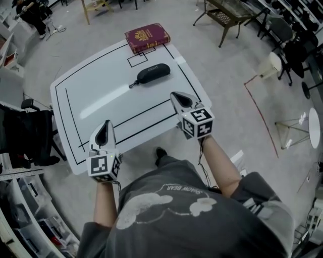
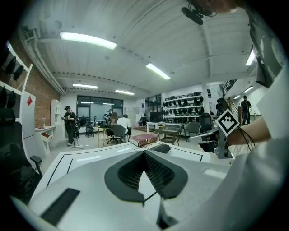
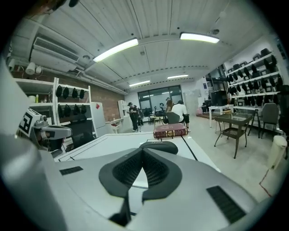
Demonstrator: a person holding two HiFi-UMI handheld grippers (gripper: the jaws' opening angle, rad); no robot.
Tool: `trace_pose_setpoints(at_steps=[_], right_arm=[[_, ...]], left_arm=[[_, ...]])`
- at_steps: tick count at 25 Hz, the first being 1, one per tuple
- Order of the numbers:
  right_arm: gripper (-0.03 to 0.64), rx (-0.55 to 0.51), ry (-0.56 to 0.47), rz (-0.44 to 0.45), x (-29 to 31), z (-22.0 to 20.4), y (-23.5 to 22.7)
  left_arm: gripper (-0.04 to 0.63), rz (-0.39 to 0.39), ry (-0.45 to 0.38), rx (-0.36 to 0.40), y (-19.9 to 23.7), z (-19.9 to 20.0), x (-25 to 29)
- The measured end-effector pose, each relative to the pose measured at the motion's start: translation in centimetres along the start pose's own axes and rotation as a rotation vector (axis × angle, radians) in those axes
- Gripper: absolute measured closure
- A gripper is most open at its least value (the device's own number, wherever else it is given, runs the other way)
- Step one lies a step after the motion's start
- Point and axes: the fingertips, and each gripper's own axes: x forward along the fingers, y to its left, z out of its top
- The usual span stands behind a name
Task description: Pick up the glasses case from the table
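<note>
Head view: black glasses case [image 1: 153,73] flat on white table [image 1: 96,103], far half, about 1 o'clock from table centre. Long axis roughly 2-to-8 o'clock, short pull tab [image 1: 132,84] off the 8 o'clock end. Nothing on top of it, no gripper contact.

Maroon book [image 1: 147,37] at 12 o'clock of the case, at the far table edge, clear of the case. Small black-outlined rectangle [image 1: 137,60] drawn on the tabletop between the two.

Left gripper [image 1: 107,122]: over the near table edge, 7 o'clock of the case, well apart from it. Fingers closed tip to tip, nothing between, only bare tabletop past them.

Right gripper [image 1: 174,94]: 5 o'clock of the case, near but not touching, nose aimed about 11 o'clock. Fingers fully together, empty.

Left gripper view: case [image 2: 160,148] ahead at about 1 o'clock past the closed tips, book [image 2: 144,139] behind it, marker cube [image 2: 226,122] of the right gripper out at 3 o'clock.

Right gripper view: case [image 3: 159,145] dead ahead just above the closed tips, book [image 3: 170,131] further back at 12 o'clock, left gripper [image 3: 43,131] at 9 o'clock.

Bare forearm [image 1: 219,161] behind the right gripper, grey shirt [image 1: 192,221] at 6 o'clock. Grey floor [image 1: 227,75] around the table, wire-frame bench [image 1: 227,15] at 1 o'clock.
</note>
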Motion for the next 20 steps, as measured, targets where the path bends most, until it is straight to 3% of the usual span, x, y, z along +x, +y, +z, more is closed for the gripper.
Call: trace_pose_setpoints(at_steps=[6, 10, 15, 20], right_arm=[[0.604, -0.111, 0.082, 0.078, 3.9, 0.7, -2.4], [0.506, -0.261, 0.176, 0.172, 6.5, 1.0, -2.7], [0.343, -0.526, 0.328, 0.312, 10.3, -0.1, -2.3], [0.258, -0.706, 0.441, 0.393, 14.2, -1.2, -2.6]], left_arm=[[0.594, 0.041, 0.010, 0.003, -0.4, 0.8, 3.3], [0.594, 0.073, 0.014, -0.001, -0.1, 1.0, 4.7], [0.594, 0.116, 0.026, -0.012, 0.8, 0.9, 5.5], [0.594, 0.163, 0.044, -0.027, 2.3, 0.5, 6.1]])
